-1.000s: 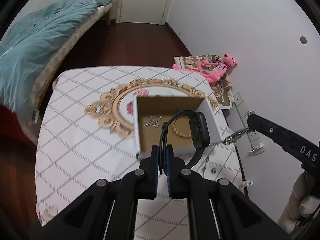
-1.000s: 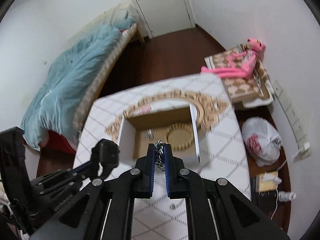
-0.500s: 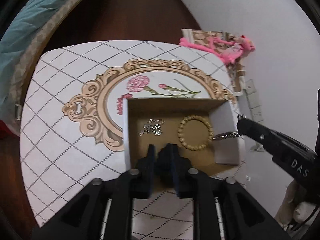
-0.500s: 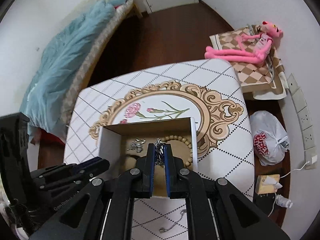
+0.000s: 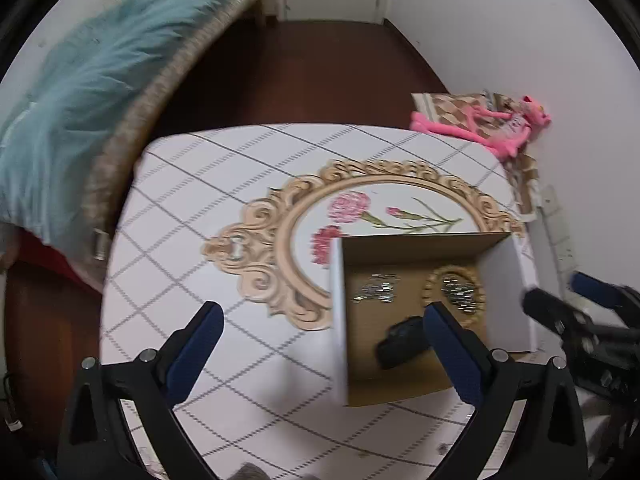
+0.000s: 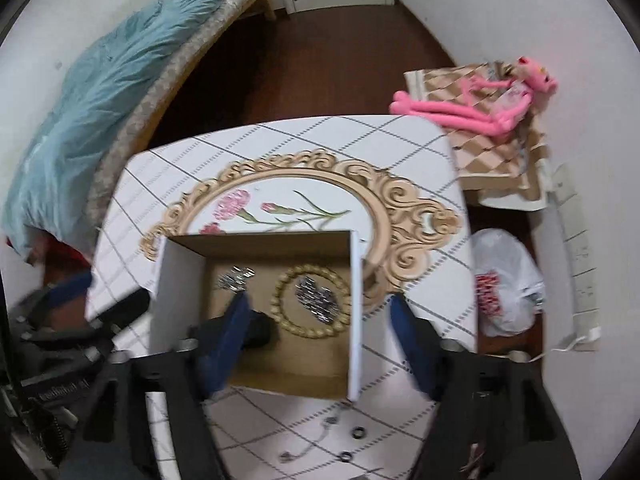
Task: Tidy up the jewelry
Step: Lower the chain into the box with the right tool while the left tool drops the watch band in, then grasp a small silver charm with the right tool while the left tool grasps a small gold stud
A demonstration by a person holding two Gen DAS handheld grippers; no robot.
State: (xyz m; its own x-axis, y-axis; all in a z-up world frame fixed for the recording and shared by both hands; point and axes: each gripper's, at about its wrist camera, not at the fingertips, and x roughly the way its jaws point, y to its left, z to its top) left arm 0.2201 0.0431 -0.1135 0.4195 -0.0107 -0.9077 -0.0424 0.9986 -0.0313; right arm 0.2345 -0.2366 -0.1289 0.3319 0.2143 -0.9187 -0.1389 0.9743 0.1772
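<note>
Both my tongs, left tongs (image 5: 320, 332) and right tongs (image 6: 318, 312), have just been opening wide, nothing between them, so watch (image 5: 402, 342) and chain (image 6: 316, 298) sit in the box (image 6: 178, 280).

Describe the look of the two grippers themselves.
Both match: the left gripper and right gripper have black angular frames with silver screws, and flat blue pads lining the fingers. White lettering marks the left gripper's side, too blurred to read.

White diamond-patterned table (image 6: 416, 364), open cardboard box (image 6: 356, 320), loose small jewelry (image 6: 320, 436)
</note>
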